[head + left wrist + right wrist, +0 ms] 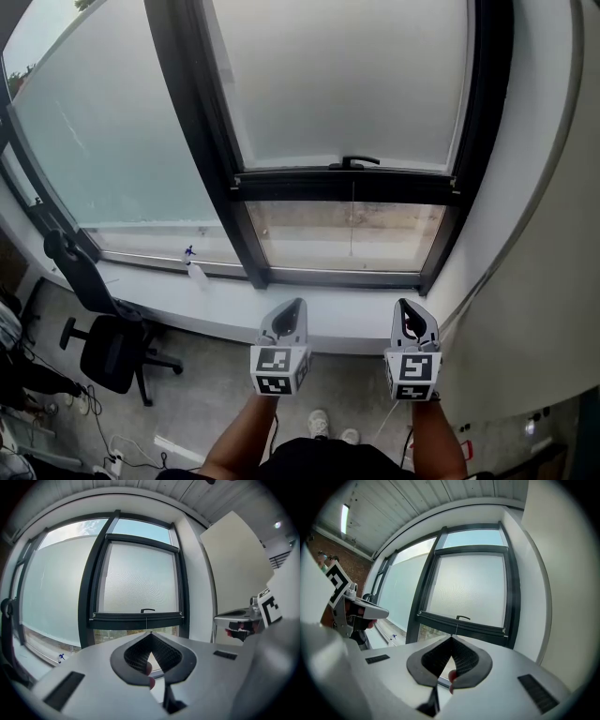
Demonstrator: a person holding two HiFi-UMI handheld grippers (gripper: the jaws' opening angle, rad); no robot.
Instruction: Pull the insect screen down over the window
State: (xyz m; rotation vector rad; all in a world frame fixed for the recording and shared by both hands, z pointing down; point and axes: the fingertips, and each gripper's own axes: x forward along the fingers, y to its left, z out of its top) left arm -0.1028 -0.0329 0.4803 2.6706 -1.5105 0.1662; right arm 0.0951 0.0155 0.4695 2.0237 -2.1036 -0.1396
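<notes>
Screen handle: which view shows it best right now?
Head view: the handle stands dark against the pale screen, with nothing in front of it. Both gripper views show it too, but smaller and bent by the wide lens.

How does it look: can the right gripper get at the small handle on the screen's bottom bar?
Probably yes. Nothing stands between the right gripper and the handle, which lies above and ahead of it. Its jaws are shut, so they must open first.

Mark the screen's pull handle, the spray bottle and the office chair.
pull handle (356, 161), head view, middle of its black grip.
spray bottle (196, 271), head view, its pale body.
office chair (111, 353), head view, seat cushion.
</notes>
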